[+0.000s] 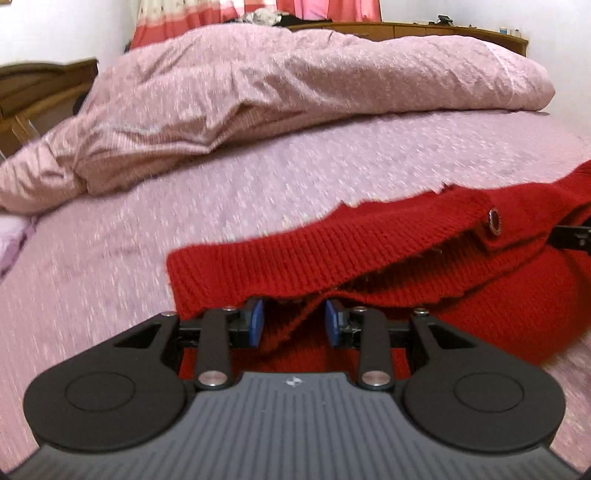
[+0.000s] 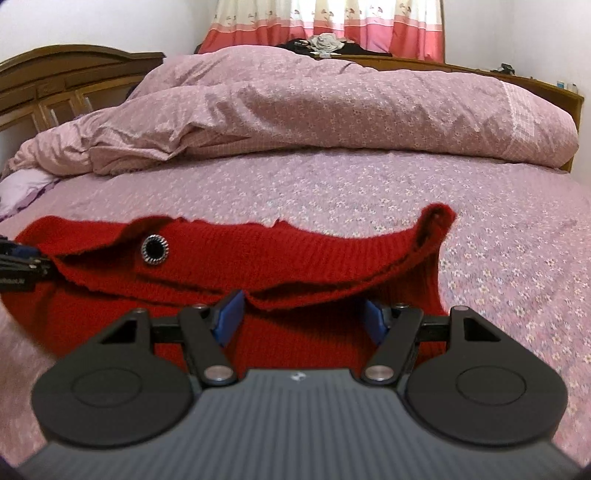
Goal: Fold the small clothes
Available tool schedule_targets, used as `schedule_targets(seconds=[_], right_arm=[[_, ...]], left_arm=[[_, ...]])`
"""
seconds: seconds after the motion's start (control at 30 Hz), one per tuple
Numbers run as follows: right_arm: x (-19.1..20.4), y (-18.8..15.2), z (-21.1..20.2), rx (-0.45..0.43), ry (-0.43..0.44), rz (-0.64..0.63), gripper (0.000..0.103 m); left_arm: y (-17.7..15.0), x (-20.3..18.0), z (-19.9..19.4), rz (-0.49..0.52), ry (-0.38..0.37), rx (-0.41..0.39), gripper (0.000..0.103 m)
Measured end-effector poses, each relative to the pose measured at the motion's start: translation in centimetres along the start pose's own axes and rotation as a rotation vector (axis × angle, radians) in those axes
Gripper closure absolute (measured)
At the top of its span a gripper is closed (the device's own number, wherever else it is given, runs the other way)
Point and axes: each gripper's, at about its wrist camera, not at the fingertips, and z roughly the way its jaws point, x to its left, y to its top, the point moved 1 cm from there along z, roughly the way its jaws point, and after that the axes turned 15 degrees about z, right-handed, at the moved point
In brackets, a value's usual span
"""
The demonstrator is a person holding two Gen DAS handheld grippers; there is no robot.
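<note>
From the left wrist, a bed (image 1: 221, 221) covered in a pale pink flowered sheet fills the view, with a rumpled pink duvet (image 1: 295, 92) heaped across its far side, a wooden headboard (image 1: 424, 31) behind that, and pink and cream curtains (image 1: 221, 14) on the back wall. A red knitted cardigan (image 1: 369, 254) lies on the sheet in the lower right, its ribbed edge lifted and a dark round button (image 1: 494, 221) showing near the right. The left hand-held gripper (image 1: 293, 323) sits low at the garment's near edge; its blue pads (image 1: 257, 321) stand somewhat apart with a loose fold of red knit lying between them, not pinched. At the far right edge, part of the other gripper's black frame reaches under the cloth.

From the right wrist, the same bed (image 2: 480, 240), duvet (image 2: 332, 110) and curtains (image 2: 332, 22) appear, with a carved wooden headboard (image 2: 55, 74) at the left. The cardigan (image 2: 295, 251) spreads across the lower middle, its top layer raised in a wavy flap, the button (image 2: 155, 250) toward the left. The right hand-held gripper (image 2: 301, 321) is spread wide, blue pads (image 2: 229, 317) well apart, and the raised edge of the knit hangs over the gap without being clamped. The left gripper's tip pokes in at the left edge, against the cardigan.
</note>
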Motion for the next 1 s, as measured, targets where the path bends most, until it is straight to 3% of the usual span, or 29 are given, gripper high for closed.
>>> schedule_targets(seconds=[0.37,0.63,1.0], right_arm=[[-0.7,1.5,2.9,0.018,-0.029,0.068,0.035],[-0.7,1.3,2.6,0.022,-0.025,0.064,0.035],[-0.8,1.2,1.9,0.030,-0.022,0.050,0.035]], left_arm=[[3.7,2.8,4.9,-0.060,0.033,-0.002,0.065],[4.1,3.8,3.3,-0.041,0.056,-0.022,0.057],[3.4,7.2,-0.1,-0.099,0.123,-0.048,0.052]])
